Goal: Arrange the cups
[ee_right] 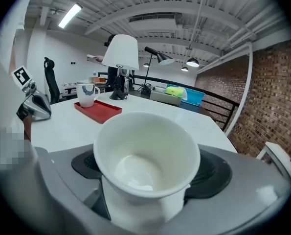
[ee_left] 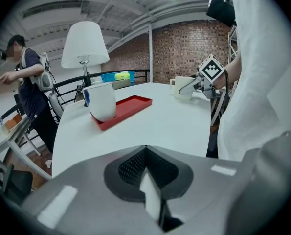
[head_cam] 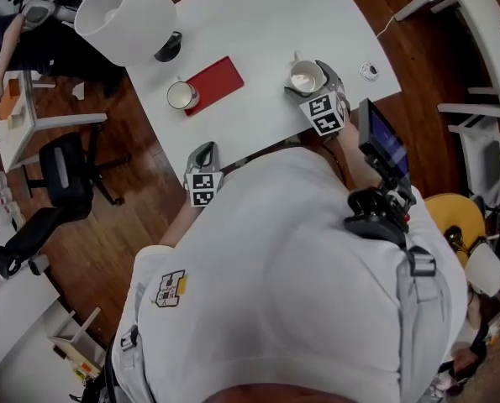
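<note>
- The white cup is clamped between the jaws of the right gripper, with its mouth tipped toward that gripper's camera.
- The left gripper is closed on nothing.
- As a judgement, the cup should be levelled and set on the red tray, ahead and to the left of the right gripper. The second cup should not be knocked.
- No legible writing is seen, only square markers.

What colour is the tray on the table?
The tray is red; the head view shows it best.
</note>
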`<move>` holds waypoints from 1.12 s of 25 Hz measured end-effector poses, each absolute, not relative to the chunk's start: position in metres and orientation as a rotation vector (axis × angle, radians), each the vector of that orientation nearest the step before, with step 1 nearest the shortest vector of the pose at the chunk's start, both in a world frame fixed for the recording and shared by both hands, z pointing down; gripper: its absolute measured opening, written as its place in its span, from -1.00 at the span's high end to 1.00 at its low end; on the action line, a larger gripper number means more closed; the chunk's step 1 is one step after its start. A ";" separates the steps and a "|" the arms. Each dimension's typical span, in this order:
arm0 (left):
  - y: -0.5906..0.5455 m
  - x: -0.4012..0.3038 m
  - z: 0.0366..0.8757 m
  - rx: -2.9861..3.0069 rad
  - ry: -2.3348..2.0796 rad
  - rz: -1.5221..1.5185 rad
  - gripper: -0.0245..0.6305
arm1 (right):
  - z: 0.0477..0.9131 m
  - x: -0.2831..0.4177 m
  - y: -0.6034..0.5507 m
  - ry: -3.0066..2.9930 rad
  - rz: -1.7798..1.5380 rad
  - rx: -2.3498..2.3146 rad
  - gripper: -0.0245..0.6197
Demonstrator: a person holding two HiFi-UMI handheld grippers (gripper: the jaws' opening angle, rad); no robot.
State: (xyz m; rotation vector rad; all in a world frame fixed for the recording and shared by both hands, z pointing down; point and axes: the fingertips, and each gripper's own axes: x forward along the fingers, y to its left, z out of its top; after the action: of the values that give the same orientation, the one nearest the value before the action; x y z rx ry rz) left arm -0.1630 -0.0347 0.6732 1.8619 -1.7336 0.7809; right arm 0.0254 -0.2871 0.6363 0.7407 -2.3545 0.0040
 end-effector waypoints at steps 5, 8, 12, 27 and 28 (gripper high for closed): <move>-0.031 -0.169 0.677 1.832 -1.758 0.809 0.93 | 0.636 0.021 -0.284 -2.317 0.009 0.811 -0.62; -0.030 -0.173 0.677 1.833 -1.771 0.813 0.93 | 0.636 0.019 -0.283 -2.300 0.036 0.823 -0.60; -0.030 -0.166 0.673 1.856 -1.754 0.801 0.93 | 0.634 0.020 -0.285 -2.289 0.080 0.826 -0.59; -0.047 -0.139 0.662 1.851 -1.826 0.697 0.93 | 0.613 -0.045 -0.268 -2.397 0.055 0.616 -0.58; -0.047 -0.140 0.661 1.851 -1.828 0.687 0.93 | 0.609 -0.055 -0.266 -2.409 0.043 0.602 -0.58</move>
State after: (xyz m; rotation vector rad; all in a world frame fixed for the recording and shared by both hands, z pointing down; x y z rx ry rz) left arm -0.1400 -0.0474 0.6613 1.8509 -1.8280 0.6874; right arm -0.0550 -0.2665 0.6090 0.6016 -2.4088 0.0426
